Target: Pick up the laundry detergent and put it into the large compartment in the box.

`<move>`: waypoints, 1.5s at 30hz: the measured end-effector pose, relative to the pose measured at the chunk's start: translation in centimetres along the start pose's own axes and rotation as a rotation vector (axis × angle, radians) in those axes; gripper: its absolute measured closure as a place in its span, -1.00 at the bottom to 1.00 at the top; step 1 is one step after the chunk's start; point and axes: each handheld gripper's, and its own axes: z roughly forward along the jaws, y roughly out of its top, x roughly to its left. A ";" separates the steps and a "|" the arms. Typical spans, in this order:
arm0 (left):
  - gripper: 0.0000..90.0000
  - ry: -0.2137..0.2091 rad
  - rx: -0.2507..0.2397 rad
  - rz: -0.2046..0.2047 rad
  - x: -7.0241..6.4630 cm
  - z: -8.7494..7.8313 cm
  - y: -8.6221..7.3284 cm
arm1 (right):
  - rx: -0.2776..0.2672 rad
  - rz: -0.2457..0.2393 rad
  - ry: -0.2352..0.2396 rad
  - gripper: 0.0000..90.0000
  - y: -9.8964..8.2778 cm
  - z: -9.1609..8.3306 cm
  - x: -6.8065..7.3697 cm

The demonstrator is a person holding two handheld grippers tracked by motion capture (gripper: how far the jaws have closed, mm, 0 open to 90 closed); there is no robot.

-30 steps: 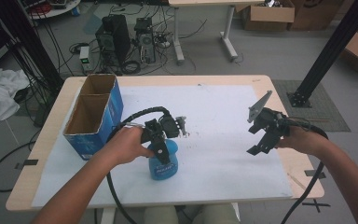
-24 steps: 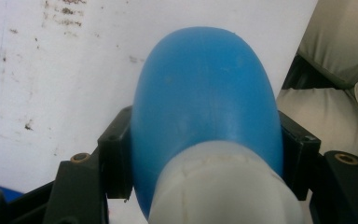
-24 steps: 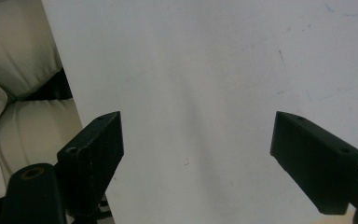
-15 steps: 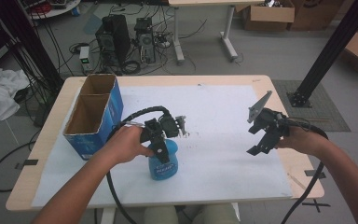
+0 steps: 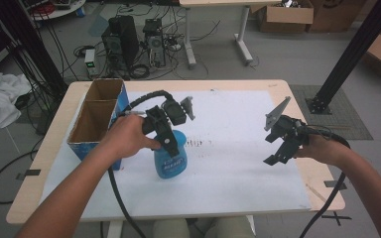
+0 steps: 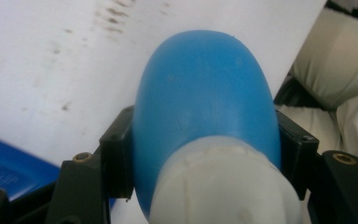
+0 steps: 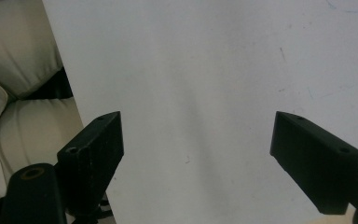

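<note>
Blue plastic, rounded and glossy, sits in the middle of the left gripper view: that is the blue spray bottle with the white collar, and your left gripper is now clenched on it, pads pressing both flanks just below the collar. A second ago the jaws stood wider about it; they have just been closing, with the bottle between them, and the grip looks settled. In the high view the bottle sits left of centre on the white sheet covering the wooden desk, just right of the open blue cardboard box. It appears slightly higher in the frame than before, so you may already be lifting it, though I cannot tell whether its base has left the sheet. Your right gripper hangs released at right of centre, its jaws wide apart over bare sheet and well apart from the bottle, holding nothing.
</note>
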 end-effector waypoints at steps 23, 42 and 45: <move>-0.16 0.083 -0.052 -0.534 6.2 -13.0 -0.7 | 0.001 -0.023 0.003 -0.62 1.0 0.1 -0.2; -0.15 0.198 -0.124 -0.899 10.9 -17.1 -5.1 | 0.002 -0.020 0.013 -0.62 1.2 0.2 -1.1; -0.15 0.214 -0.134 -0.933 11.4 -17.1 -5.9 | 0.004 -0.011 0.015 -0.62 1.1 0.2 -1.2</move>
